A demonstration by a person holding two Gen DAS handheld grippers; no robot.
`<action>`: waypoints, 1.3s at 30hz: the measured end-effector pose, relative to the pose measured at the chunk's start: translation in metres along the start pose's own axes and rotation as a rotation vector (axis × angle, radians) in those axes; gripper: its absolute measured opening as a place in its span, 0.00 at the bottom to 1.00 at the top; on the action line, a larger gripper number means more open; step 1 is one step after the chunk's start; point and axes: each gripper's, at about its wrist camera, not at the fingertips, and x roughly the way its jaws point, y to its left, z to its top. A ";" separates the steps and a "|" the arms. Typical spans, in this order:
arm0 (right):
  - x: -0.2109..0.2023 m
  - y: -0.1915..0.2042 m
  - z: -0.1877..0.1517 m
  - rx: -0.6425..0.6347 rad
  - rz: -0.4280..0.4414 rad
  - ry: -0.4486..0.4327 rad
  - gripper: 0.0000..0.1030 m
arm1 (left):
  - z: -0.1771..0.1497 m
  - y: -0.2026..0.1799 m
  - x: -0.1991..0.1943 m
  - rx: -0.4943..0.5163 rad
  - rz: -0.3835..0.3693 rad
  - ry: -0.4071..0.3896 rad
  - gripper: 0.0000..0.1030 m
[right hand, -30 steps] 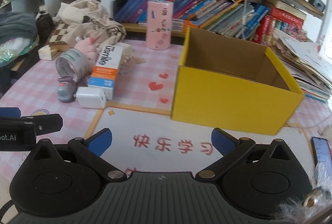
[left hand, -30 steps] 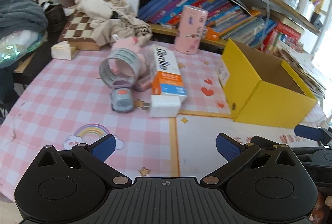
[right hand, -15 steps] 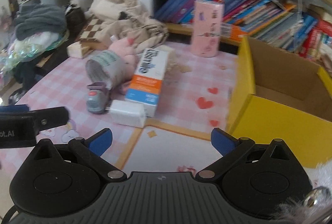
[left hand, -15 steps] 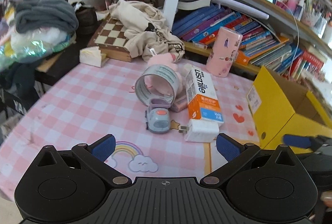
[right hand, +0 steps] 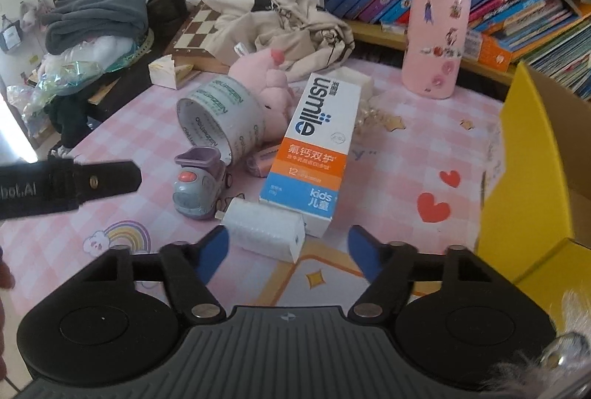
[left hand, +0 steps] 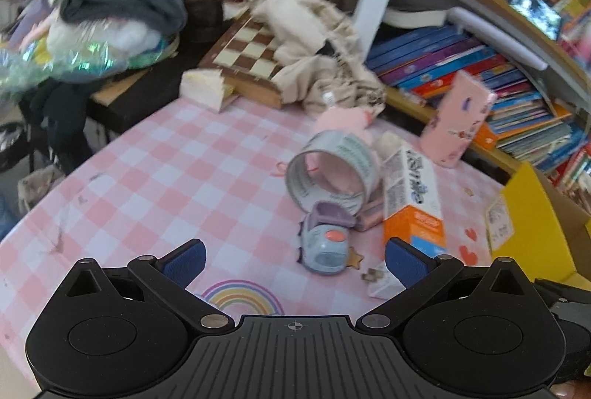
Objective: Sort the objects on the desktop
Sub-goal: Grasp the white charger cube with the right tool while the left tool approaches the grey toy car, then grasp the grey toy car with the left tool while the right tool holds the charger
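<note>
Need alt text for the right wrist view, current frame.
The open right gripper hovers low over a pink checked table, aimed at a small white block lying by a usmile toothpaste box. Left of those sit a toy car and tape roll; a yellow box stands right.

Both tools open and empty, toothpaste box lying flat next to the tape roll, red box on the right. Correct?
Not quite: the box on the right is yellow, as the right wrist view shows. The rest holds: left tool and right tool open and empty, toothpaste box lying flat beside the tape roll.
</note>
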 end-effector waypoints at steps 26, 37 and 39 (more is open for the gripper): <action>0.006 -0.027 -0.014 0.085 -0.007 0.091 0.50 | 0.001 -0.045 0.080 0.268 0.040 0.092 0.71; 0.014 -0.020 -0.010 0.057 -0.034 0.082 0.61 | -0.005 -0.050 0.092 0.344 0.028 0.098 0.43; 0.016 -0.020 -0.010 0.061 -0.045 0.083 0.57 | -0.006 -0.049 0.091 0.345 0.021 0.095 0.42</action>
